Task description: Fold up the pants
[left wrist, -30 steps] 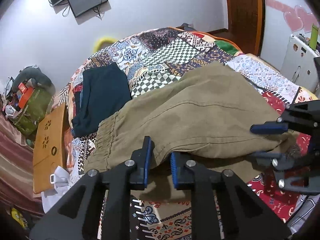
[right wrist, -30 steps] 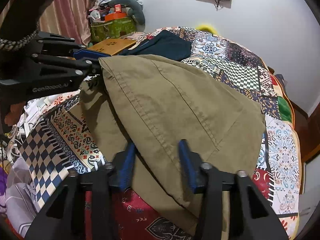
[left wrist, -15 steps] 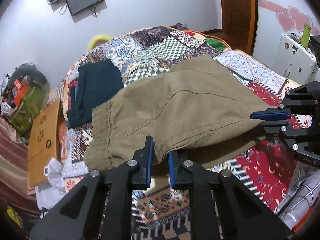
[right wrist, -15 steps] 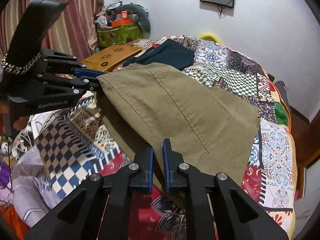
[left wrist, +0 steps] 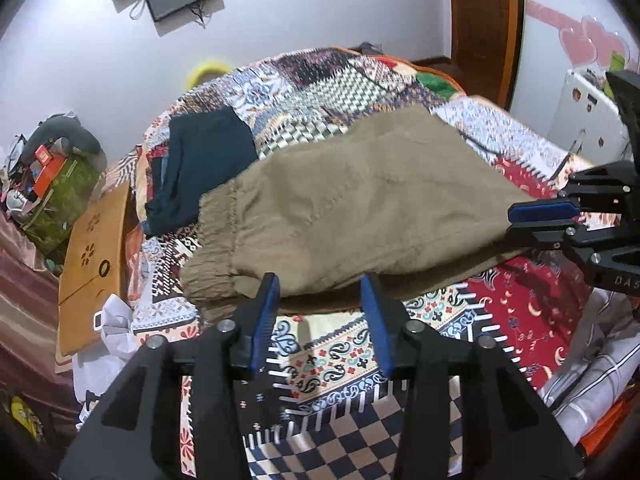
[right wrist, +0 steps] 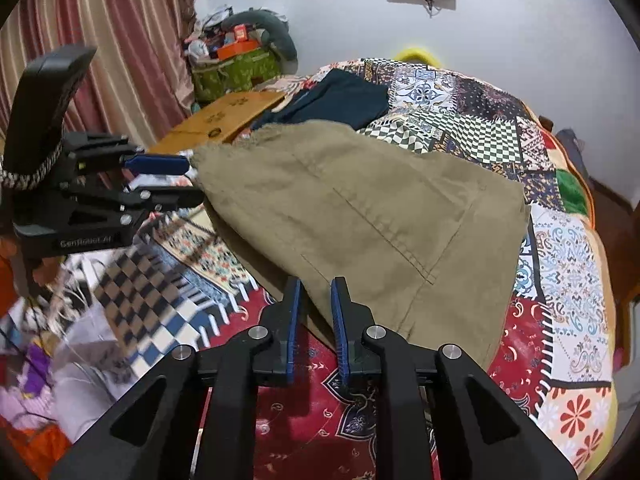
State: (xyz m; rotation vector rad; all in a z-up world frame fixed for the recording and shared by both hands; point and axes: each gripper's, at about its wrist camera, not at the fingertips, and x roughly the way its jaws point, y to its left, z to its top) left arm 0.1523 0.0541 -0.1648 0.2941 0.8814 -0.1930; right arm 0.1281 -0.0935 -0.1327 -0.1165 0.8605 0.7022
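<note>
Folded olive-khaki cotton pants [left wrist: 360, 208]: on patchwork-quilt bed [left wrist: 320, 88], long axis across bed, elastic waistband toward left gripper [left wrist: 320, 292], fingers released; right gripper [right wrist: 314, 300] fingers parted, cloth edge between.

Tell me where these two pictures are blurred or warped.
Left wrist view: fisheye bends the white wall and patchwork quilt, with black corners; olive-khaki pants look slightly soft. Right wrist view: same bending; motion smear over the checkered bedding at lower left.

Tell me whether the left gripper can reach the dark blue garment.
Probably yes: the left gripper is open and empty, and the dark blue garment lies uncovered, though the khaki pants sit between them.
</note>
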